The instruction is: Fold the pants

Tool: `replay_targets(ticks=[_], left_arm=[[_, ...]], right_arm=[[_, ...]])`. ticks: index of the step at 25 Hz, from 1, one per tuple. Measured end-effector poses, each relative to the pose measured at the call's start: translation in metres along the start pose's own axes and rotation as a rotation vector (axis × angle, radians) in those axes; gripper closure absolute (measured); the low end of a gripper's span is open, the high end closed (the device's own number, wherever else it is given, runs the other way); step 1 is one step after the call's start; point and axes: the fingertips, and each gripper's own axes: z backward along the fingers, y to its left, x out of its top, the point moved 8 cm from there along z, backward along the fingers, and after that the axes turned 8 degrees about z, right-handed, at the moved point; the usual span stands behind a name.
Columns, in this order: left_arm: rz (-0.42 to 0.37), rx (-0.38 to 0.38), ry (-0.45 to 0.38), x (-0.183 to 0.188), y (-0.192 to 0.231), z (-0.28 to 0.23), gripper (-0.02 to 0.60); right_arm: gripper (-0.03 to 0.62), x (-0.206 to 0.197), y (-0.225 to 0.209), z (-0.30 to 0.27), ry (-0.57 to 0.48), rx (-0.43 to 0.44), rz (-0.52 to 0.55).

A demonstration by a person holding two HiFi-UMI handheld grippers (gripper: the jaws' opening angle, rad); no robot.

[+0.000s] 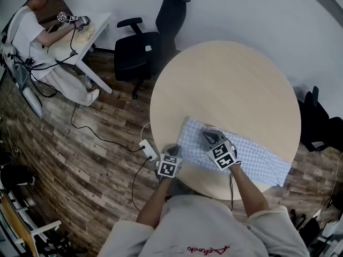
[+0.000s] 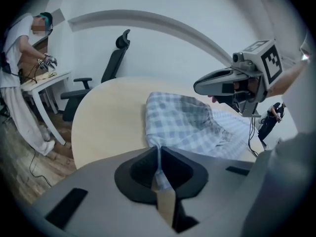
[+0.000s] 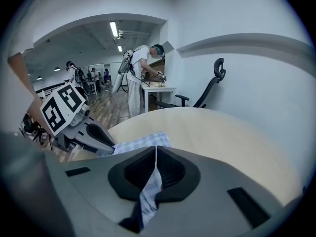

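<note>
Round tabletop [image 1: 225, 79] under checked pants [image 1: 252, 157]; left gripper [image 2: 158, 149] and right gripper [image 3: 156, 151], fingers clamped on fabric edges. Risk: thin pinch slipping on lift, skewing fold.

- Bright, even, soft light on the round table [image 1: 225, 84]; shadows weak, no glare;
- Ceiling strip lamps [image 3: 114, 28] glow far left of the table;
- Gripper views bend strongly, corners black; left gripper [image 2: 158, 149], in front of the table, slightly soft

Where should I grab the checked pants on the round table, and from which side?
Take the pants by the edge of their left end, coming in low from the table's near side: the cloth lies mostly flat, so only an edge can be pinched. The left gripper and right gripper pinch it there.
</note>
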Motion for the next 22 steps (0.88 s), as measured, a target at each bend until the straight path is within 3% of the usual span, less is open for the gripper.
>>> replay_targets(ticks=[6, 15, 22], left_arm=[[0.06, 0.027, -0.053, -0.003, 0.016, 0.017, 0.537], [0.142, 0.183, -0.134, -0.008, 0.066, 0.065, 0.537], [0.102, 0.11, -0.306, 0.018, 0.031, 0.086, 0.537]], right_arm=[[0.563, -0.01, -0.005, 0.023, -0.006, -0.028, 0.001], [0.563, -0.018, 0.001, 0.041, -0.017, -0.036, 0.006], [0.563, -0.023, 0.005, 0.056, -0.034, -0.045, 0.006]])
